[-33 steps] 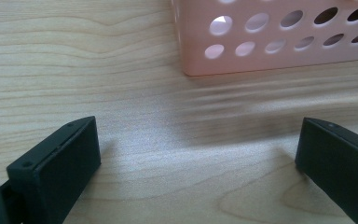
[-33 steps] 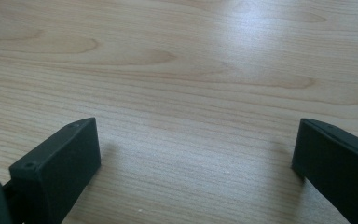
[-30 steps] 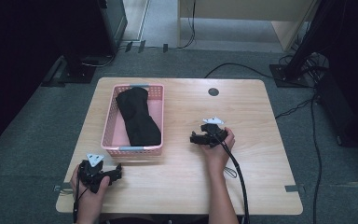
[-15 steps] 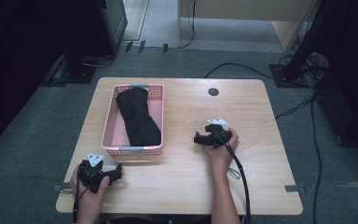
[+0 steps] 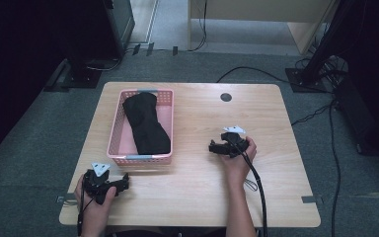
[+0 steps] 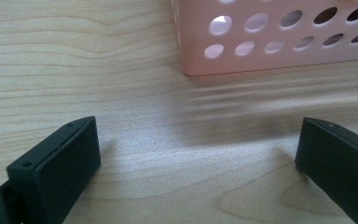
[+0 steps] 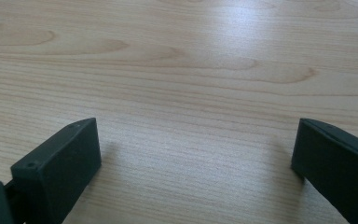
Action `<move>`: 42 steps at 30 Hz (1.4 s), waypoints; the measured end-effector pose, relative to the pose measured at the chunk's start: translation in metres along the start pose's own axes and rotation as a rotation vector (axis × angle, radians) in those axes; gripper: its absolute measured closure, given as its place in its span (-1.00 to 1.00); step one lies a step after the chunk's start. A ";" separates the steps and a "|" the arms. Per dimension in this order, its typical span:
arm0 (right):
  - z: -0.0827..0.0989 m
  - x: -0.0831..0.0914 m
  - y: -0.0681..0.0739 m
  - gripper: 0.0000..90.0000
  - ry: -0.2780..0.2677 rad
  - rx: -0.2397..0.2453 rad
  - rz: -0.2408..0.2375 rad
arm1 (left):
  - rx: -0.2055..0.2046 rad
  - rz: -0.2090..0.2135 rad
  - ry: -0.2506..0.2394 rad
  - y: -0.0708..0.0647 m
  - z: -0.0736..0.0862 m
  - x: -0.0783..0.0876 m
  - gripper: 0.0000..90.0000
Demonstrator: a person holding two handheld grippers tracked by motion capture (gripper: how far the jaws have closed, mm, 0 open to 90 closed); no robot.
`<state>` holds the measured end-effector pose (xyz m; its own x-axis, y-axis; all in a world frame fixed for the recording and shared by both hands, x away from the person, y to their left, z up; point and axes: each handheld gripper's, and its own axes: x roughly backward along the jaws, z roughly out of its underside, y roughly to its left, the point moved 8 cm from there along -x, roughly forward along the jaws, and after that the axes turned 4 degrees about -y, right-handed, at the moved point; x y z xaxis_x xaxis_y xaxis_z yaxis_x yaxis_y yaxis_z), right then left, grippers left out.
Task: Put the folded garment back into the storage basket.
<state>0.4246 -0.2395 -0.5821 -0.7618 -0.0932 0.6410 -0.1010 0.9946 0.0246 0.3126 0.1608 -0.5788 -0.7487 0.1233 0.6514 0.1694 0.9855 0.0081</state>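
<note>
Left jaws: we see them spread wide over bare wood in the left gripper view, nothing between them.
Right jaws: likewise wide apart and empty over the tabletop.
Left gripper (image 5: 121, 181): we find it at the near left corner, just in front of the basket's near wall.
Right gripper (image 5: 216, 146): it rests right of centre, well apart from the basket.
Pink basket (image 5: 115, 130): it stands on the left half of the wooden table (image 5: 202, 195).
Black cloth (image 5: 145, 123): we see it lying inside the basket.
</note>
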 end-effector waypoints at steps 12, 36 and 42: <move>0.002 0.002 -0.007 -0.99 0.000 -0.007 0.008 | 0.000 0.000 0.000 0.000 0.000 0.000 -1.00; 0.006 0.008 -0.026 -0.99 -0.001 -0.030 0.034 | -0.001 0.000 0.000 0.000 0.000 0.000 -1.00; 0.007 0.010 -0.030 -0.99 -0.002 -0.033 0.040 | 0.000 0.000 0.000 0.000 0.000 0.000 -1.00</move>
<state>0.4156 -0.2709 -0.5824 -0.7661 -0.0532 0.6405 -0.0492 0.9985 0.0241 0.3126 0.1608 -0.5788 -0.7486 0.1235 0.6515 0.1697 0.9855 0.0082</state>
